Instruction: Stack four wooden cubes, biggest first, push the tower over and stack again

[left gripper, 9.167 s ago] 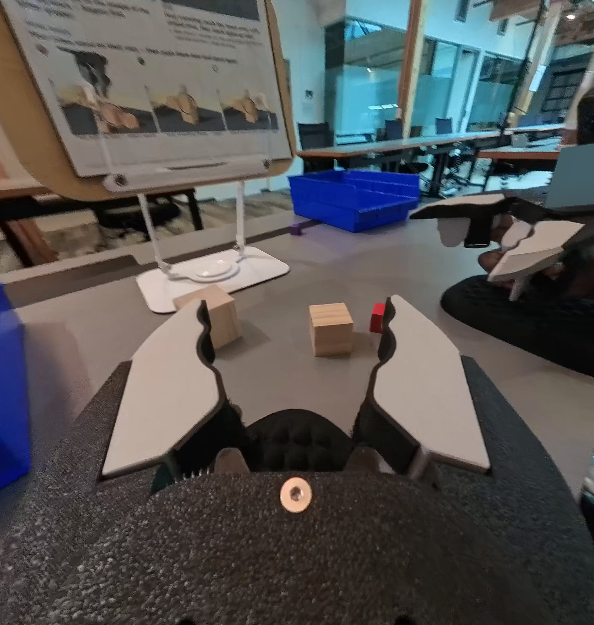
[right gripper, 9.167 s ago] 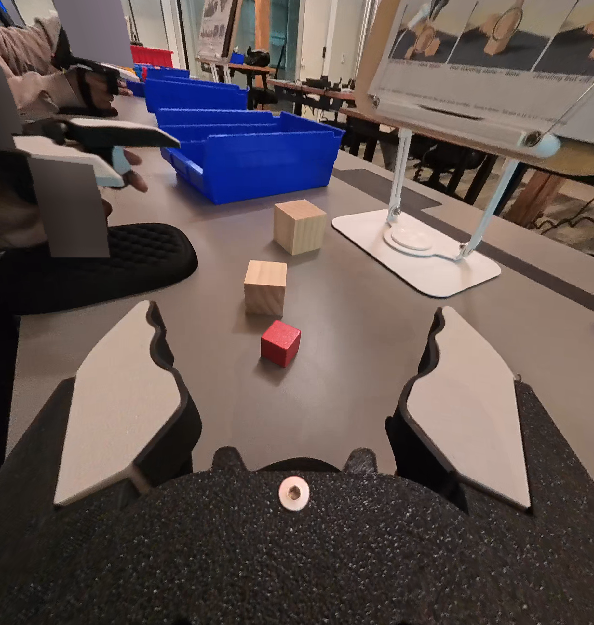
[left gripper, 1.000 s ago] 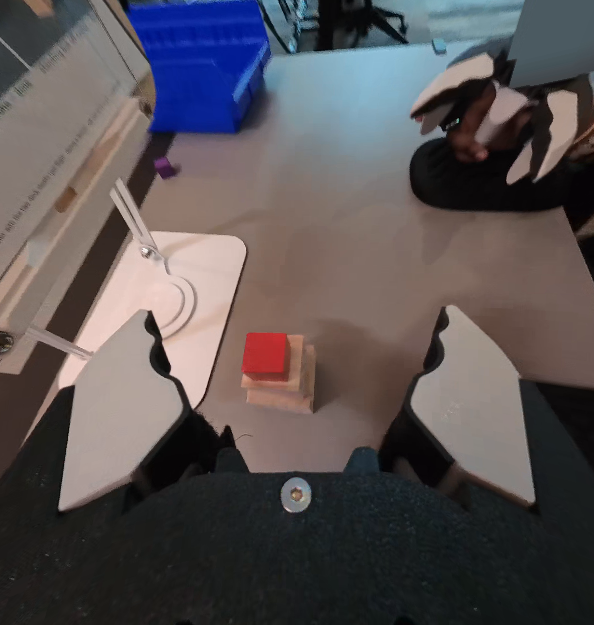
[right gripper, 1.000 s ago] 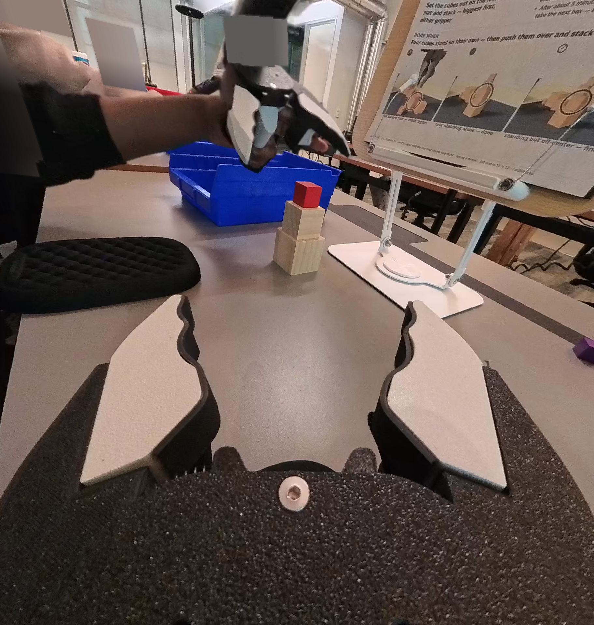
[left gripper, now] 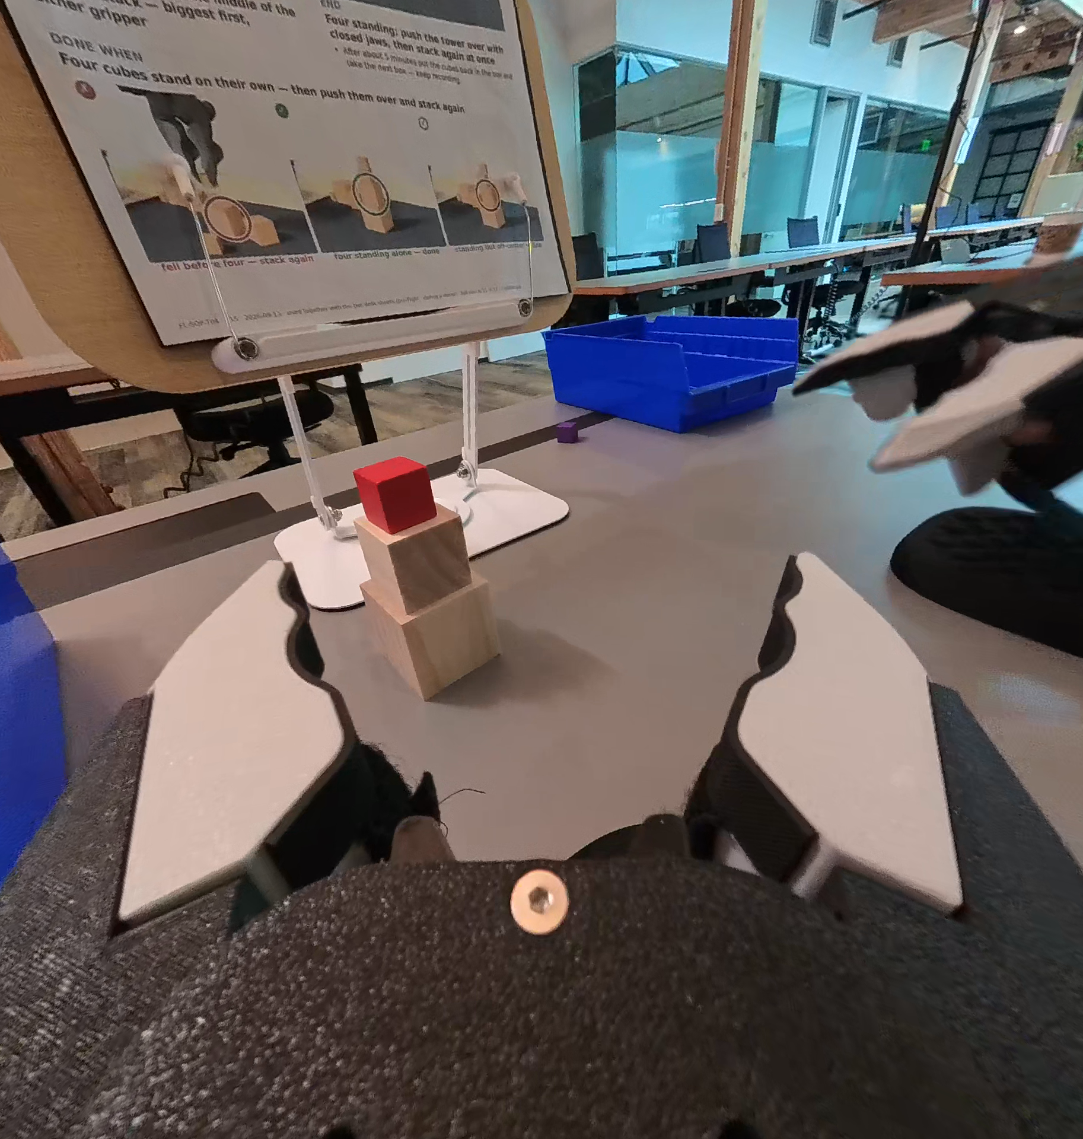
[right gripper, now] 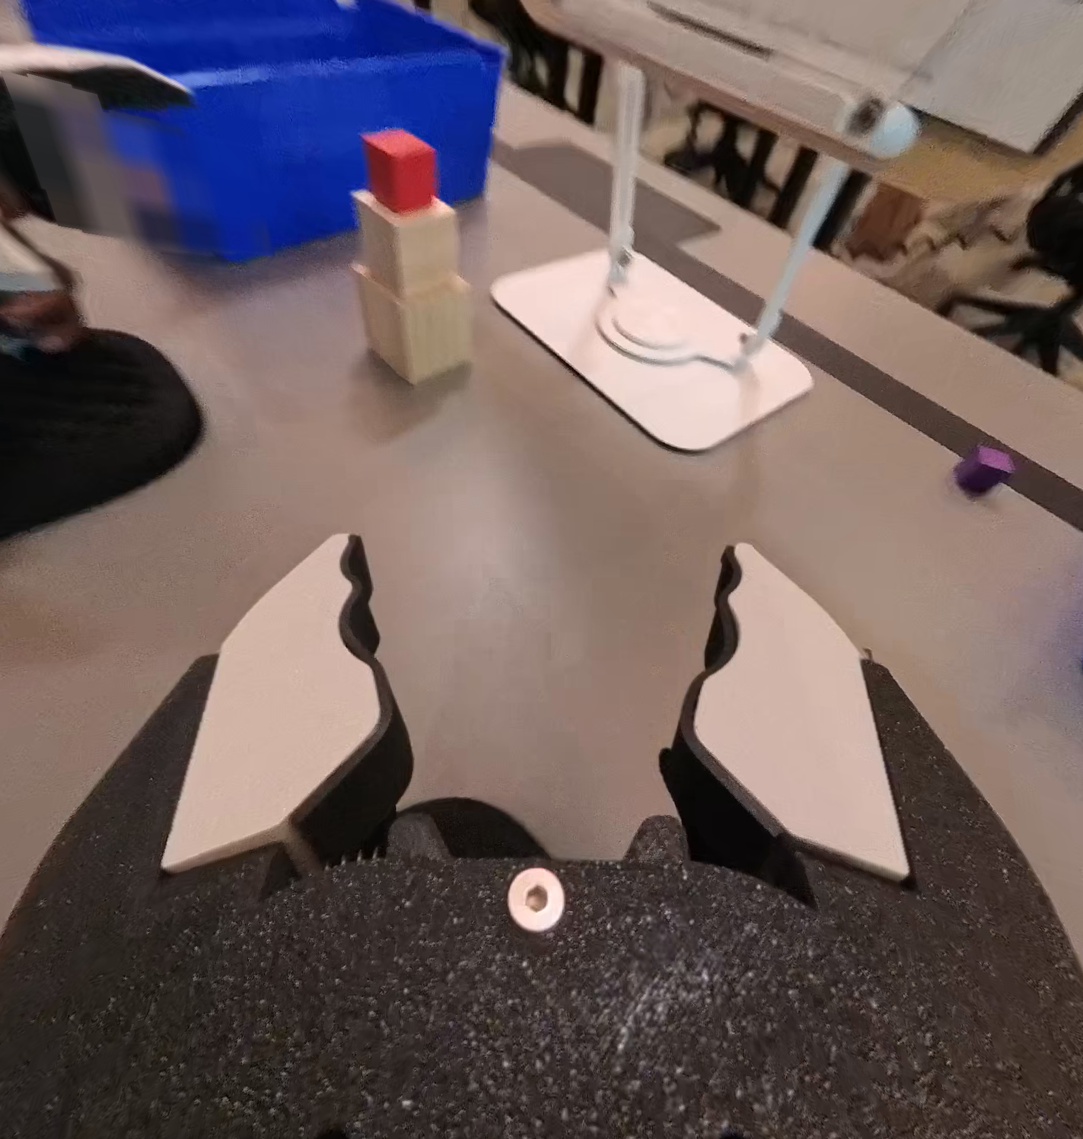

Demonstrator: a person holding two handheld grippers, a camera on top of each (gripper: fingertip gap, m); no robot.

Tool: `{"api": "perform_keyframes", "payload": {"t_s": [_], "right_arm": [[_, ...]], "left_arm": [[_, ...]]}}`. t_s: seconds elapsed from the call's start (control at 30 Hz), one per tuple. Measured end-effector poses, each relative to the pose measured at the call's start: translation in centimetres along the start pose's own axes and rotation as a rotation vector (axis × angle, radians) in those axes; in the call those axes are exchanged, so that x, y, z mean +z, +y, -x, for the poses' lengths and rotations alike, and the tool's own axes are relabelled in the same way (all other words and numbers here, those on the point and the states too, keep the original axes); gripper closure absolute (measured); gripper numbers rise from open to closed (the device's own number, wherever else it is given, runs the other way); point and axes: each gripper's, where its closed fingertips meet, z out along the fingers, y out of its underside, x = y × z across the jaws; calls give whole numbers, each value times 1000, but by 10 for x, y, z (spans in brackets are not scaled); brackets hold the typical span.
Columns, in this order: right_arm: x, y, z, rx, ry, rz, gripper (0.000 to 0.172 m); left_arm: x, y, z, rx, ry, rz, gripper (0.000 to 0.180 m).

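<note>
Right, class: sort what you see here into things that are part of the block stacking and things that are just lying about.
Part of the stacking:
- red cube, on top
- middle wooden cube
- bottom wooden cube
- left gripper, open
- right gripper, open

Lying about:
- purple cube
- blue bin
- white stand
- black pad

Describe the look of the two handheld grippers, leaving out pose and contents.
Both match: the left gripper and right gripper each have a black, grainy-textured body with one silver hex screw at the centre, and two flat pale-grey fingers whose black inner edges are wavy. No cables or sleeves show.
</note>
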Motion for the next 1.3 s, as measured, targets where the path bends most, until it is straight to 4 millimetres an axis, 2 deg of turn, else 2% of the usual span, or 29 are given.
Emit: {"api": "perform_keyframes", "payload": {"t_s": [0.1, 0.23, 0.4, 0.5, 0.67, 0.77, 0.87, 1.0, 1.2, 1.3], "right_arm": [[15, -11, -46, 28, 67, 93, 68], [50, -20, -125, 79, 200, 131, 84], [100, 4, -209, 155, 306, 243, 93], [128, 15, -239, 184, 313, 269, 108], [156, 30, -282, 246, 365, 345, 117], [167, 37, -298, 333, 354, 363, 121], [177, 42, -298, 404, 274, 400, 123], [177, 49, -305, 359, 279, 501, 124], [182, 54, -302, 323, 218, 569, 127], [184, 58, -304, 283, 237, 597, 136]], "left_arm": [[0, 1, -1, -6, 11, 0, 42], [-3, -2, 2, -40, 17, -26, 44], [-5, -4, 3, -45, 15, -44, 45], [-3, -1, -2, -10, 27, -25, 45], [0, 3, -10, 57, 37, 10, 46], [0, 3, -11, 60, 43, 8, 48], [0, 3, -11, 55, 53, 6, 50], [-1, 2, -10, 39, 51, -2, 51], [-2, 0, -8, 20, 55, -18, 55], [-2, 0, -9, 23, 54, -19, 55]]}}
